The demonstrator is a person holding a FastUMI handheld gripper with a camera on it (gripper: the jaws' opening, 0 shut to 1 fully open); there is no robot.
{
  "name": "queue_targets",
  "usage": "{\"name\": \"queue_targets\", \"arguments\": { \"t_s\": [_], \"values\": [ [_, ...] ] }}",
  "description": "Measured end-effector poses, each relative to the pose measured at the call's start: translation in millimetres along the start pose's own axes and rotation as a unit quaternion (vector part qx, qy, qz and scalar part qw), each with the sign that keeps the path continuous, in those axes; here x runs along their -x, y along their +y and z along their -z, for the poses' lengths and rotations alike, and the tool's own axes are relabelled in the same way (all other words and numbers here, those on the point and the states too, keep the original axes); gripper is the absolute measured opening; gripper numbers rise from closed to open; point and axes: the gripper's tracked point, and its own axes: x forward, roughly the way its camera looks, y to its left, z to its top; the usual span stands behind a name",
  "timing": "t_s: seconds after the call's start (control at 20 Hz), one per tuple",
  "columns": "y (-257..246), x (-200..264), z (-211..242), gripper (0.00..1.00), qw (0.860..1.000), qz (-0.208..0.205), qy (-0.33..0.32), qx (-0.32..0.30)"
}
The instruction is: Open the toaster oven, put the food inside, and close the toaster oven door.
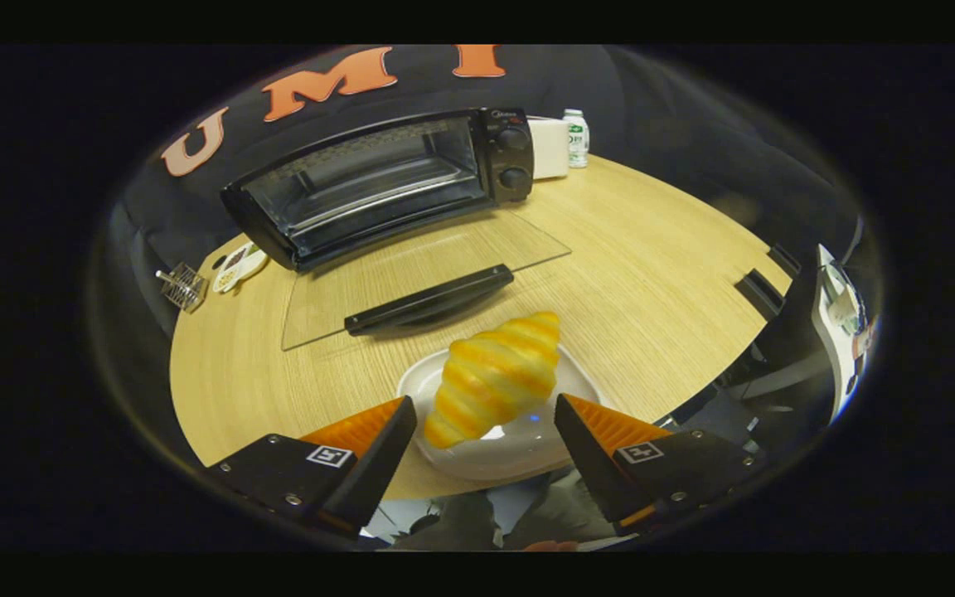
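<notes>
Golden croissant [495,377] between the spread tongs [484,413], untouched.

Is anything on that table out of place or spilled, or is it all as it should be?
Nothing stands out. The toaster oven sits with its glass door folded down flat on the table, which suits loading it. The croissant lies whole on its white plate, between the open tongs. Nothing looks spilled or broken.

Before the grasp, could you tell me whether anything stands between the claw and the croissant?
Nothing visible does. The croissant lies on the white plate, between the open claw fingers, neither touching it. Beyond, the toaster oven door is already down.
</notes>
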Motion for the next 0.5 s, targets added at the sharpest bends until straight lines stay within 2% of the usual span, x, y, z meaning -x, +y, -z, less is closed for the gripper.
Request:
{"name": "queue_targets", "arguments": {
  "t_s": [0.35, 0.45, 0.5],
  "values": [
    [2.1, -16.1, 23.3, 1.0, 0.999, 0.004, 0.05, -0.021],
    [4.0, -18.5, 20.2, 0.99, 0.999, 0.001, 0.045, -0.017],
    [6.2, -17.4, 20.7, 0.92, 0.999, -0.002, 0.046, -0.014]
  ]
}}
